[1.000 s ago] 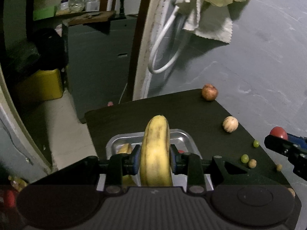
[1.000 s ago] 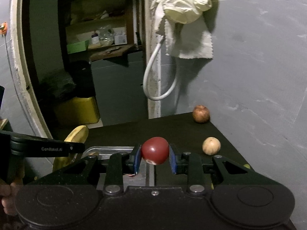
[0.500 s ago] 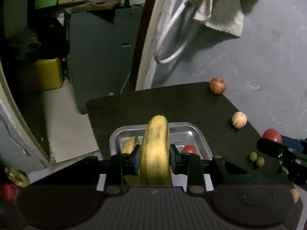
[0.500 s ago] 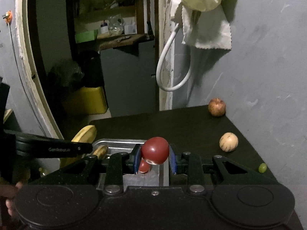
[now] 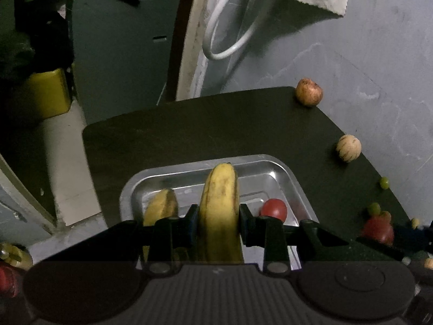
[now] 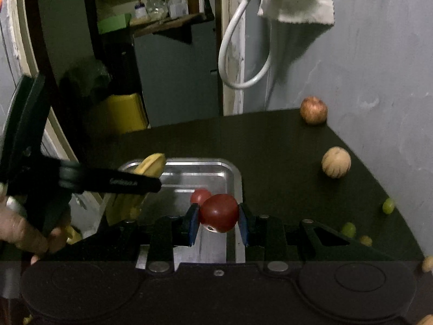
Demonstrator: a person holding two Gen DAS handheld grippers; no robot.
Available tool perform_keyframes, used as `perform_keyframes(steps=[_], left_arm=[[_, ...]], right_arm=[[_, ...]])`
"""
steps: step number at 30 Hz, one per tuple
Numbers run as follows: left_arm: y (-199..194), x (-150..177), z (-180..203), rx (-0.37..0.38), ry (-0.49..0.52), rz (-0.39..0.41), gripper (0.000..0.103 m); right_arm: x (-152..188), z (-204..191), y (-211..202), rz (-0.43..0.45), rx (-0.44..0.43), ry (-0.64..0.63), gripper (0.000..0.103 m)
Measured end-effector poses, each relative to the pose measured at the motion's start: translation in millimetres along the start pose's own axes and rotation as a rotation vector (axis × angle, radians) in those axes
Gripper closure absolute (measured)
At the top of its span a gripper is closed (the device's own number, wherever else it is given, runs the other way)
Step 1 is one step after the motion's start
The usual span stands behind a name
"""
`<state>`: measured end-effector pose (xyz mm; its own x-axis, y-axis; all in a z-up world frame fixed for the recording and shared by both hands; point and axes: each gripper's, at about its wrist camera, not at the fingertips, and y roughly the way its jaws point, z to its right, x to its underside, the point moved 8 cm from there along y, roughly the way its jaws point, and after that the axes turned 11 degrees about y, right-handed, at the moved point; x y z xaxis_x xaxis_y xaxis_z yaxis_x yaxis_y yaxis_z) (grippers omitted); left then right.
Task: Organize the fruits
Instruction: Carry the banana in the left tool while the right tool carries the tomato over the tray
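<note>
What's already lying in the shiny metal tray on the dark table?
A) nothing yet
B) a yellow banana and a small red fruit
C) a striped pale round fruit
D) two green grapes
B: in the shiny metal tray lie a yellow banana and a small red fruit.

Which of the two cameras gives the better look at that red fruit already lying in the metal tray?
The left wrist view: the red fruit lies mostly clear in the tray. In the right wrist view, the held tomato covers much of it.
</note>
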<state>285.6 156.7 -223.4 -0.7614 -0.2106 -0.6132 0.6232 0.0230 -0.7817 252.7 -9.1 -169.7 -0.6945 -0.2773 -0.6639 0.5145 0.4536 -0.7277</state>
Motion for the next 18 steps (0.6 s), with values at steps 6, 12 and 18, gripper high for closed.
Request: perform_keyframes(steps=[6,12,18], left_arm=[[15,2,3,-0.008,0.044,-0.02,0.07],[25,6,0,-0.015,0.053,-0.041,0.07],[27,4,5,-0.028,0.084,-0.037,0.07]], right_arm=[[15,-6,22,-0.048,-0.008,-0.016,0.071],[28,-10,39,-0.094,-0.012,-0.029,0.071],[36,-10,50,-0.119,-0.014,-0.041,0.071]])
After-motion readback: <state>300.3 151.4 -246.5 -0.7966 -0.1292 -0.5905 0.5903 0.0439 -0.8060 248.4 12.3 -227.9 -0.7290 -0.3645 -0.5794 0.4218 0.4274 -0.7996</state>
